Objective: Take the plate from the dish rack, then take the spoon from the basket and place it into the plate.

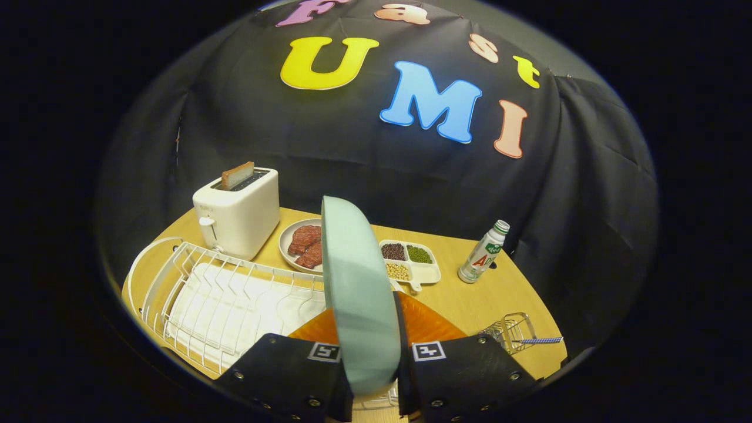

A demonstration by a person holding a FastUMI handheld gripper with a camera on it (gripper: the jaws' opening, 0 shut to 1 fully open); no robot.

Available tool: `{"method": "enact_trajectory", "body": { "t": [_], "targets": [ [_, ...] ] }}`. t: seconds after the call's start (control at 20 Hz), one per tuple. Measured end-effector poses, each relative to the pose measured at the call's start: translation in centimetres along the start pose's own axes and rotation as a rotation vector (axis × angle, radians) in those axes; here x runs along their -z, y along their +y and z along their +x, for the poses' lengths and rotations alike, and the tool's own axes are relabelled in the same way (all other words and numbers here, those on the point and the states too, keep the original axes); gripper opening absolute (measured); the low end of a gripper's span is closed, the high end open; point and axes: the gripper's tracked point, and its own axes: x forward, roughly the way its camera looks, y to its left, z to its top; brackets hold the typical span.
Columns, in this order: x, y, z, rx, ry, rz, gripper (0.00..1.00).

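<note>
While the two fingers (374,376) press in from either side, the pale green round plate (358,294) stands on edge between them, clamped at its lower rim and rising well above the fingertips. It looks smooth and matte, one even mint tone, with a rounded rim catching a little light along its upper left edge; we see it almost edge-on, so its face shows as a narrow tilted oval leaning slightly left at the top.

Below and to the left of the plate sits the white wire dish rack (223,299) on its white drip tray, the plate held up over its near right corner. Right behind the plate, an orange mat (429,323) lies on the round wooden desk (470,294). Off to the right of the fingers, near the desk's edge, there's the small wire basket (512,331) with the blue-and-white patterned spoon handle (539,340) poking out sideways.

Farther back: a white toaster (238,214) with a slice of toast (237,175) standing in its slot, a beige plate of red meat slices (304,245) partly hidden behind the green plate, a divided cream tray of beans and grains (411,261), and a white bottle with a green label (484,252), tilted slightly.
</note>
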Motion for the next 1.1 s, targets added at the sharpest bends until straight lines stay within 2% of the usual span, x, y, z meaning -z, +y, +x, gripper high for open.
{"method": "enact_trajectory", "body": {
  "t": [0.5,0.75,1.1],
  "targets": [
    [-0.2,-7.2,-8.0,0.113,-0.080,0.025,0.28],
    [3.3,-10.3,-12.1,0.144,-0.052,0.031,0.28],
    [10.9,-10.3,-15.2,0.077,0.056,0.121,0.28]
  ]
}}
